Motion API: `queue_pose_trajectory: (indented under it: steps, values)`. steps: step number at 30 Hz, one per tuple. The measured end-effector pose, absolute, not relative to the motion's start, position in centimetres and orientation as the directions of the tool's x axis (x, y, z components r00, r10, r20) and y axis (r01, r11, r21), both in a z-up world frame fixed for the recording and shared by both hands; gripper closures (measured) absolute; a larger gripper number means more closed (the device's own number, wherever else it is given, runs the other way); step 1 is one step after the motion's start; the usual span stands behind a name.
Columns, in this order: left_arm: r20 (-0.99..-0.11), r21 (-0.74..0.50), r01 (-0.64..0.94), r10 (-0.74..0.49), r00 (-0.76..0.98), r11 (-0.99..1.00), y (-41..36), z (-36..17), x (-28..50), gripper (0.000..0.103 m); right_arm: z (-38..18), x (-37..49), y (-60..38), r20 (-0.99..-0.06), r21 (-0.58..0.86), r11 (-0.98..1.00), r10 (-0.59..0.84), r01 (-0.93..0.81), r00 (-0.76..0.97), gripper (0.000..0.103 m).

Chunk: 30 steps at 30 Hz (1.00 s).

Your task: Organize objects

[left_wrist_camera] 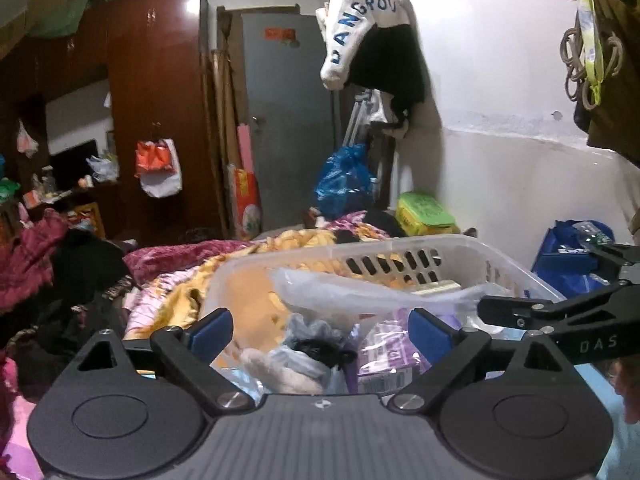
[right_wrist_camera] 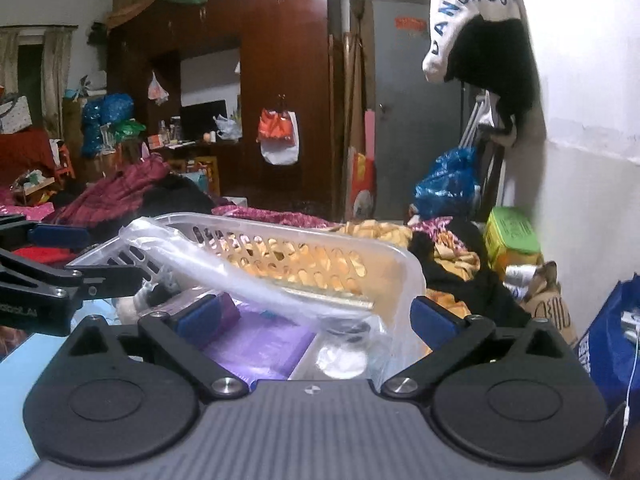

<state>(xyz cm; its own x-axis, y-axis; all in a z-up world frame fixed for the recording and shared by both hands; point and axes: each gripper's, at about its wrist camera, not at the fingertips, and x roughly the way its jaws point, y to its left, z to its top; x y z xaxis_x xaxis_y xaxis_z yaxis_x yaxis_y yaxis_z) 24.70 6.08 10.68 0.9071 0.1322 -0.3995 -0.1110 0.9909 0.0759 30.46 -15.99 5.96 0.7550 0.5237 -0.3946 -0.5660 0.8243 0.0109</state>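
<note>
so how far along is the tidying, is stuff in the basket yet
Partly. The translucent white slotted plastic basket already holds a purple packet, a crumpled clear plastic bag and a small clear jar. Nothing is in hand: the left gripper and right gripper both hover open over it. The bedding around it remains strewn with clothes.

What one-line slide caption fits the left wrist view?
Open left gripper poised over a translucent slotted plastic basket of bagged items on a cluttered bed.
</note>
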Motion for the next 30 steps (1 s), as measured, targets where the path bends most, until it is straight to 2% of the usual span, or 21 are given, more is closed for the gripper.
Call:
queue_pose_trajectory:
  steps: [9, 14, 17, 21, 26, 29, 30]
  values:
    - [-0.359, 0.103, -0.123, 0.152, 0.921, 0.987, 5.5, 12.2, 22.0, 0.007, 7.4, 29.0, -17.3, -0.375, 0.051, 0.816, 0.55, -0.576, 0.746, 0.0]
    - [-0.309, 0.16, -0.109, 0.155, 0.939, 0.981, 4.1, 14.6, 16.4, 0.007, 9.5, 25.7, -19.3, -0.33, 0.062, 0.813, 0.565, -0.58, 0.756, 0.0]
    - [-0.263, 0.22, -0.097, 0.154, 0.952, 0.971, 2.3, 15.3, 11.6, 0.007, 10.4, 22.3, -20.1, -0.32, -0.001, 0.827, 0.532, -0.562, 0.784, 0.0]
    - [-0.2, 0.192, -0.075, 0.114, 0.973, 0.978, 1.3, 15.7, 6.4, 0.006, 10.1, 16.3, -21.2, -0.222, -0.103, 0.859, 0.472, -0.502, 0.853, 0.0]
    - [-0.155, 0.089, -0.054, 0.067, 0.986, 0.995, 1.1, 13.3, 2.6, 0.003, 7.2, 9.8, -23.2, -0.089, -0.032, 0.824, 0.562, -0.566, 0.823, 0.0]
    - [-0.174, 0.098, -0.048, 0.065, 0.983, 0.994, 0.2, 10.3, 1.6, 0.003, 3.9, 7.5, -23.6, -0.076, 0.007, 0.834, 0.55, -0.552, 0.831, 0.0]
    - [-0.187, 0.064, -0.036, 0.047, 0.981, 0.997, 0.4, 9.1, 1.1, 0.003, 3.0, 7.1, -23.7, -0.07, 0.022, 0.835, 0.55, -0.55, 0.832, 0.0]
